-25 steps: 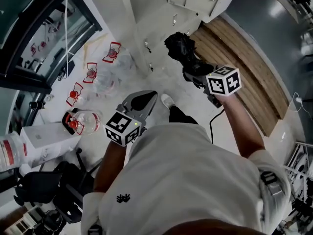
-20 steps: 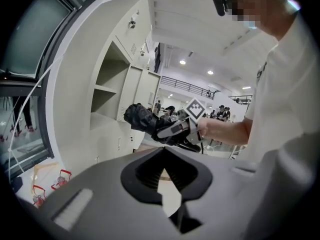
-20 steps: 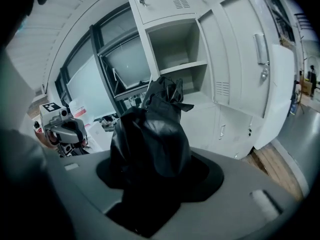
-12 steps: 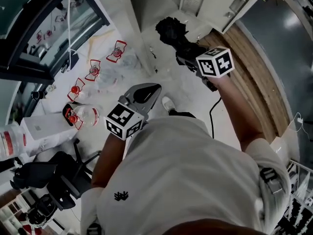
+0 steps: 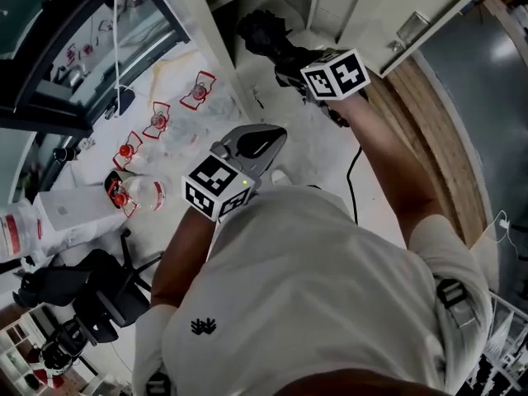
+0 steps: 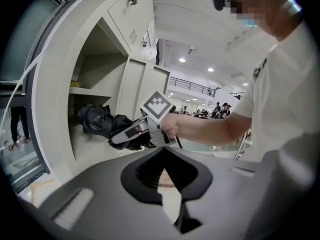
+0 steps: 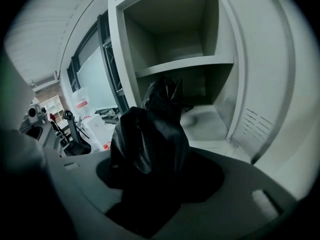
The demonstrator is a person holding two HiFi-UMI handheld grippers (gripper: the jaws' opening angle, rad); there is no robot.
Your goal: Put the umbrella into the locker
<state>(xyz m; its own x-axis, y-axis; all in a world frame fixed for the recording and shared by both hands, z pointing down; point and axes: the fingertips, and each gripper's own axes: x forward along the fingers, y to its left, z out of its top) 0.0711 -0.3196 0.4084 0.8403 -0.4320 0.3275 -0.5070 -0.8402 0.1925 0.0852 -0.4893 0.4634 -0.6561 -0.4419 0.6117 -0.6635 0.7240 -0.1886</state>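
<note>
Clearly the right gripper [image 5: 289, 56] clasped the umbrella [image 5: 262, 33], which stuck out ahead toward the locker [image 7: 172, 64]. The left gripper [image 5: 264, 143] was closed, empty.

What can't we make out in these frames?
- Right tool pads: in the right gripper view, the black umbrella covers them.
- Umbrella handle: it shows in no view, only bunched fabric.
- Back of the lower locker compartment: in the right gripper view, it is dark and partly behind the umbrella.
- Red-and-white items: in the head view, they are too small to identify.
</note>
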